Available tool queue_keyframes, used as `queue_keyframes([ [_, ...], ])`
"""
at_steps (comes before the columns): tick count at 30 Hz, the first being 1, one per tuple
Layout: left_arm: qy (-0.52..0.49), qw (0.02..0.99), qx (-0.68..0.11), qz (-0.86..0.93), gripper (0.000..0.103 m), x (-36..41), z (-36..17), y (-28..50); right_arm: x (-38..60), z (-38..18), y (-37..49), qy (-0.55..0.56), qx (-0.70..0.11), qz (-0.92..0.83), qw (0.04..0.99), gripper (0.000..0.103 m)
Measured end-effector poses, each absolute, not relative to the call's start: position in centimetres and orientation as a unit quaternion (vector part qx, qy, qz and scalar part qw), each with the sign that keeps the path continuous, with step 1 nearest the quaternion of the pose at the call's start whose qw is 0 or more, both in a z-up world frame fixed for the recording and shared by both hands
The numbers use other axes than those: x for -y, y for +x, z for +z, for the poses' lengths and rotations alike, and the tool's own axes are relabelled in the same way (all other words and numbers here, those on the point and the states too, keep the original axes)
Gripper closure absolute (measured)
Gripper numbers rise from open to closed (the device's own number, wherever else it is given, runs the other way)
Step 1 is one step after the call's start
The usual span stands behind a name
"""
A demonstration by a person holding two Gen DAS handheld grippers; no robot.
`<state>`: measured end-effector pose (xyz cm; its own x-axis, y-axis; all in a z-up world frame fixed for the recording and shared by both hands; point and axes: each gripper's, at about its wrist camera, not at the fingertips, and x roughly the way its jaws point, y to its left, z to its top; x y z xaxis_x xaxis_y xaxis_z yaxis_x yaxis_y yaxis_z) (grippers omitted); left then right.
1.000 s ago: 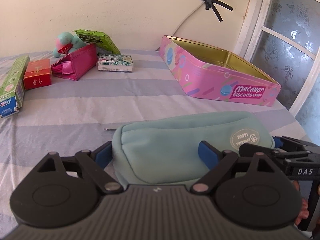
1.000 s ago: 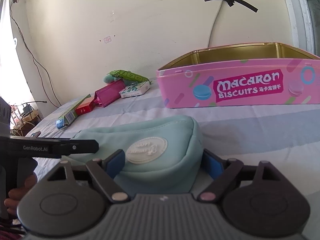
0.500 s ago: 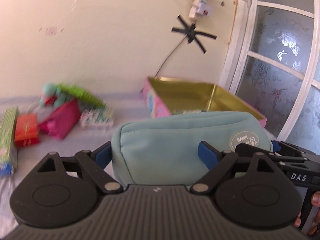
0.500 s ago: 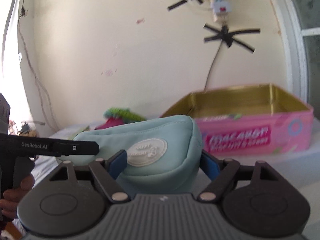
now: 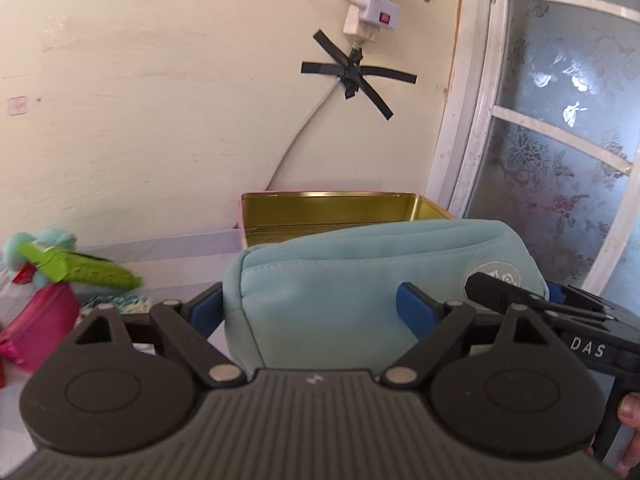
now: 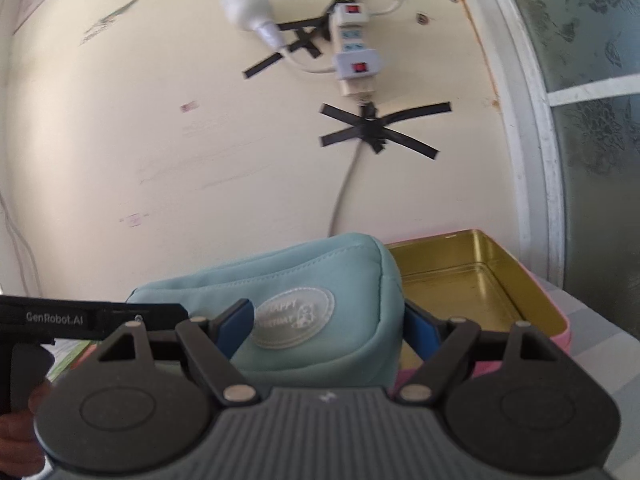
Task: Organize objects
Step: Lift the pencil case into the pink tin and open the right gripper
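The teal pouch [image 5: 360,280] hangs between us, the left gripper [image 5: 308,308] clamped on its left end, the right gripper [image 6: 332,320] on its right, sharing its length, near the open tin [image 6: 472,280].

Matt cloth pouch [image 5: 340,280] – glossy metal tin [image 6: 472,280]

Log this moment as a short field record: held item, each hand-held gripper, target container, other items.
held item: light blue pouch, lifted off the bed
left hand-held gripper: shut on the pouch's left end
right hand-held gripper: shut on its badge end
target container: open pink tin, gold inside, nothing visible in it
other items: green box, magenta pouch, at left
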<state>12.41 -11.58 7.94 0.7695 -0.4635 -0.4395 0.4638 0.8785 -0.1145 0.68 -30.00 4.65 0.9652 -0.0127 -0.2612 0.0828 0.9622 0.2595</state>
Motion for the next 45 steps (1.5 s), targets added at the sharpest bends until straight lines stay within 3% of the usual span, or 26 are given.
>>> queue_keyframes([
  [9, 0.023, 0.938, -0.25, -0.241, 0.012, 15.0, 6.8, 16.9, 33.7, 3.1, 5.4, 0.143, -0.14, -0.058, 0.978, 0.022],
  [14, 0.056, 0.942, -0.241, -0.228, 0.011, 16.1, 6.0, 17.0, 34.8, 1.5, 6.6, 0.15, -0.119, -0.106, 0.976, 0.003],
  [37, 0.089, 0.948, -0.257, -0.163, 0.011, 12.1, 6.2, 10.2, 29.9, 1.9, -1.1, 0.167, -0.05, -0.087, 0.981, 0.007],
  [45, 0.082, 0.95, -0.268, -0.139, 0.011, 9.2, 5.4, 8.7, 27.4, 0.9, -3.0, 0.197, -0.062, -0.069, 0.976, 0.01],
])
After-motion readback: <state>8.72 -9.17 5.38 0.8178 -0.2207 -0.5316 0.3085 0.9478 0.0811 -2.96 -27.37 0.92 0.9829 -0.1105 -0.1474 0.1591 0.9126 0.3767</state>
